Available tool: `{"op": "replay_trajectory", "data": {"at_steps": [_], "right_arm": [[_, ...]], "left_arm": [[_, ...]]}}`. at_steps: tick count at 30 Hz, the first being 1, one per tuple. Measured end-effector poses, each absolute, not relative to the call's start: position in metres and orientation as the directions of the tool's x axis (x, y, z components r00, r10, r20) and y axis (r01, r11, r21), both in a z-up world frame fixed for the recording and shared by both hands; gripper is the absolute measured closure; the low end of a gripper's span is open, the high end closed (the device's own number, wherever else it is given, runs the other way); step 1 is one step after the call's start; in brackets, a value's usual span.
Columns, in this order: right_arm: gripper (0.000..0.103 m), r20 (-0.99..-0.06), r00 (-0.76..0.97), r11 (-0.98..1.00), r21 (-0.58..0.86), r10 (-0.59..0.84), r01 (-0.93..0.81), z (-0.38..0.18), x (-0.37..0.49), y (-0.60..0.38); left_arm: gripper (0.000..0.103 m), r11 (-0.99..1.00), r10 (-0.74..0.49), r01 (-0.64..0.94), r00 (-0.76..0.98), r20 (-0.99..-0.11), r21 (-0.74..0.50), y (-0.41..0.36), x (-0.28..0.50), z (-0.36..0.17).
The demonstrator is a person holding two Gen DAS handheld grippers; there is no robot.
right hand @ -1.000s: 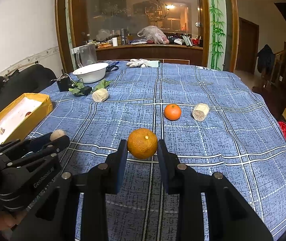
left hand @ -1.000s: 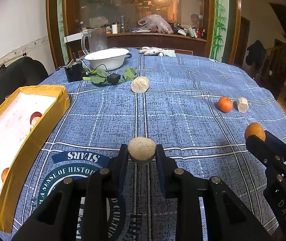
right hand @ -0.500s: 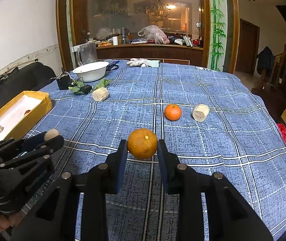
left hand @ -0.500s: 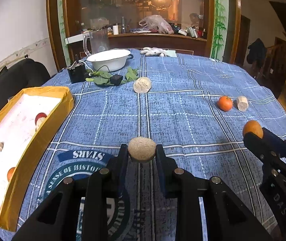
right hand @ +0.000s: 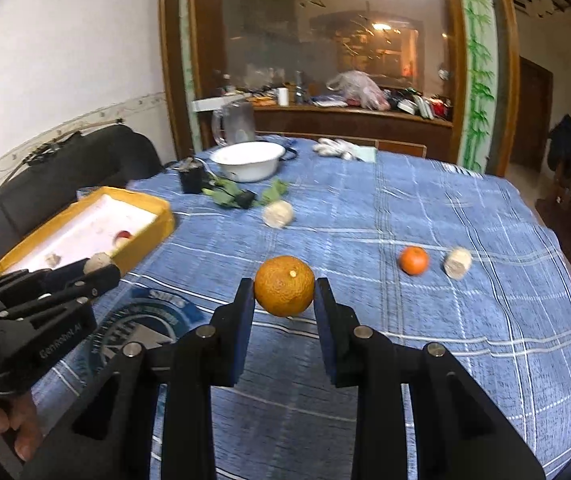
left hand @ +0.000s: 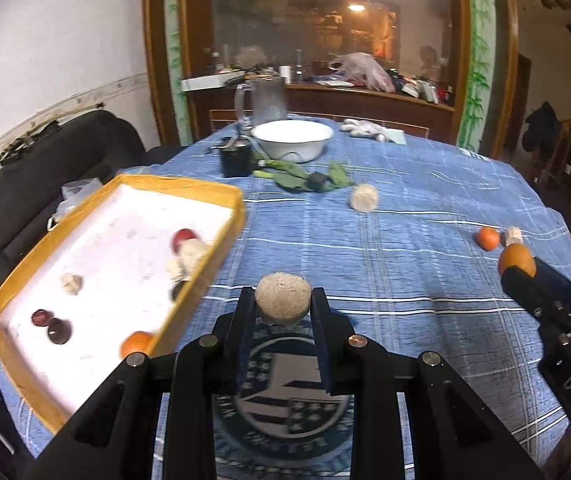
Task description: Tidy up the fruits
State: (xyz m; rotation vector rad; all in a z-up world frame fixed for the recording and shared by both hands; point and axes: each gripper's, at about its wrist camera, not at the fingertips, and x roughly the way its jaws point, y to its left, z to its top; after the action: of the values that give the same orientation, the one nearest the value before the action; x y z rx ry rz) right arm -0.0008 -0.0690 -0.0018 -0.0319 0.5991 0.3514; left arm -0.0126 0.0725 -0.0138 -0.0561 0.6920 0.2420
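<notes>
Left gripper (left hand: 283,312) clamped on a round beige fruit (left hand: 283,298), both pads tight against its sides, held above the blue plaid tablecloth (left hand: 405,240) just right of the yellow box (left hand: 201,276). Right gripper (right hand: 284,300) clamped on a large orange (right hand: 284,291), also lifted off the cloth, over the middle of the table. In the right wrist view the left gripper shows at the far left edge with the beige fruit at its tips, close to the box's near corner; a person's hand (right hand: 13,428) grips its handle at bottom left. Box has a white floor and already holds several pieces: a red fruit (left hand: 184,238) and pale pieces against the right wall, a small pale one (left hand: 71,283) mid-floor, two dark round ones (left hand: 51,326) near the front, a small orange one (left hand: 137,342) at the front corner. Still out on the cloth: another beige fruit (left hand: 364,197) near the green leaves (left hand: 285,176), a small tangerine (right hand: 414,260) with a pale cut piece (right hand: 457,263) just beside it on the right side. Far end of table: white bowl (left hand: 293,140), glass mug (left hand: 263,100) behind it, black box (left hand: 236,159) left of the bowl, white gloves (left hand: 365,129). Both views slightly motion-blurred.
</notes>
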Motion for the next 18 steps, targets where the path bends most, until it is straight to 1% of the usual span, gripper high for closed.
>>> {"op": "replay_trajectory", "data": {"at_steps": [18], "right_arm": [[0.071, -0.519, 0.752, 0.896, 0.063, 0.406, -0.441, 0.024, -0.011, -0.018]], "left_arm": [[0.077, 0.935, 0.284, -0.354, 0.732, -0.619, 0.01, 0.127, -0.033, 0.003]]}}
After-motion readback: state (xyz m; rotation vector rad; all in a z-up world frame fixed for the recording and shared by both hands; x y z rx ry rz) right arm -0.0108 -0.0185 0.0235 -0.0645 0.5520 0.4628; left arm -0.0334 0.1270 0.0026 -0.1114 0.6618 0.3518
